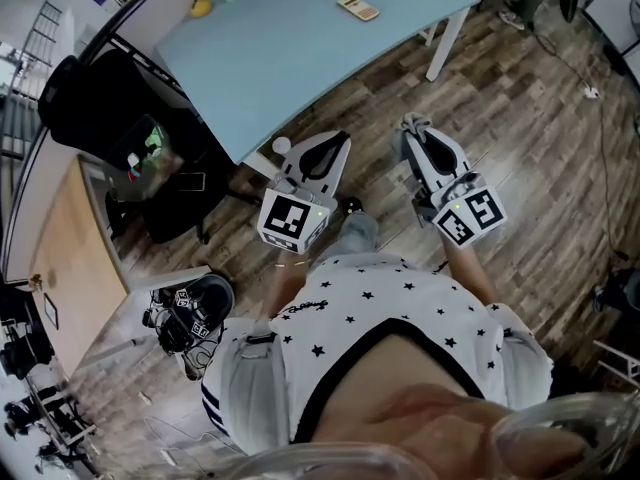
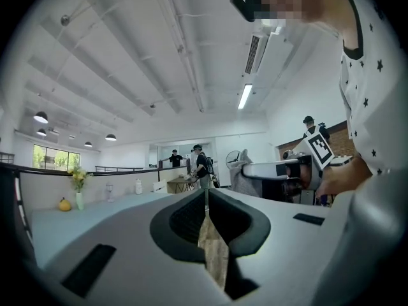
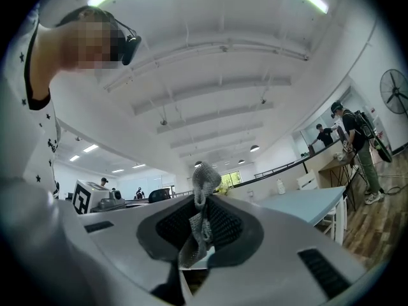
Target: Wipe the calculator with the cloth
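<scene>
1 nubby grey knit cloth [image 3: 204, 174] pinched in R gripper [image 3: 203, 203], L gripper [image 2: 206, 196] closed, empty.

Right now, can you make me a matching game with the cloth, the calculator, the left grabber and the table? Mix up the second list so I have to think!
Things:
1. cloth
2. calculator
3. left gripper
4. table

Place, colour or state:
A. light blue
B. shut, with nothing between the jaws
C. pinched in the right gripper
D. lying flat on the tabletop, with no gripper near it

Pairs: 1-C, 2-D, 3-B, 4-A
</scene>
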Action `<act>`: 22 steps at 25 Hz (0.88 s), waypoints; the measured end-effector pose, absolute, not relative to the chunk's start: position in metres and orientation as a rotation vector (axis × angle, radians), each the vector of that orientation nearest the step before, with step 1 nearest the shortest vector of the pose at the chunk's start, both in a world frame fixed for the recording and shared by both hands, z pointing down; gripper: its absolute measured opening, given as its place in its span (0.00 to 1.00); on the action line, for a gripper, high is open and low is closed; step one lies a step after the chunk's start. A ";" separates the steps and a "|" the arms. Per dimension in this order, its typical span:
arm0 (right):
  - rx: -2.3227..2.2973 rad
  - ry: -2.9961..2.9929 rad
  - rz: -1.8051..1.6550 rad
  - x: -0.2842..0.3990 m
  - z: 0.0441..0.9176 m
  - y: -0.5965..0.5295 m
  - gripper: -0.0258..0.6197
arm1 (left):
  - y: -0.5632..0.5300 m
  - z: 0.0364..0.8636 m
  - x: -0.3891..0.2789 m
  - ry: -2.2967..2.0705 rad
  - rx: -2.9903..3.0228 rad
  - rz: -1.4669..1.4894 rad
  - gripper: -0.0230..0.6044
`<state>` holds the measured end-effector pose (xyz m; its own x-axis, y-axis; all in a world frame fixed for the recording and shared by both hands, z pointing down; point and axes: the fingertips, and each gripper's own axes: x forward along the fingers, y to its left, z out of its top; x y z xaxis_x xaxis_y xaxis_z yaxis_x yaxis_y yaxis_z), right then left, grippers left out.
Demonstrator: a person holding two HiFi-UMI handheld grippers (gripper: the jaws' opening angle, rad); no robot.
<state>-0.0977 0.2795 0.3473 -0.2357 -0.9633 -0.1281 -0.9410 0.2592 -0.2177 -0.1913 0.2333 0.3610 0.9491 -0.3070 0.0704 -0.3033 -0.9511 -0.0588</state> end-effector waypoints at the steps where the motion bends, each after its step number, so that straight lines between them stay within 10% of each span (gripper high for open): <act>1: -1.771 2.299 -0.151 -0.096 0.349 0.272 0.11 | 0.225 0.364 -0.190 0.493 -3.059 -0.127 0.10; 22: -1.779 2.408 -0.237 -0.063 0.355 0.115 0.11 | 0.068 0.374 -0.160 0.588 -3.128 -0.061 0.10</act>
<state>-0.0627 0.1150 0.3546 -0.2920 -0.9562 -0.0178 -0.9345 0.2893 -0.2075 -0.1596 0.0679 0.3745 0.9310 -0.3620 0.0456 -0.3636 -0.9309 0.0336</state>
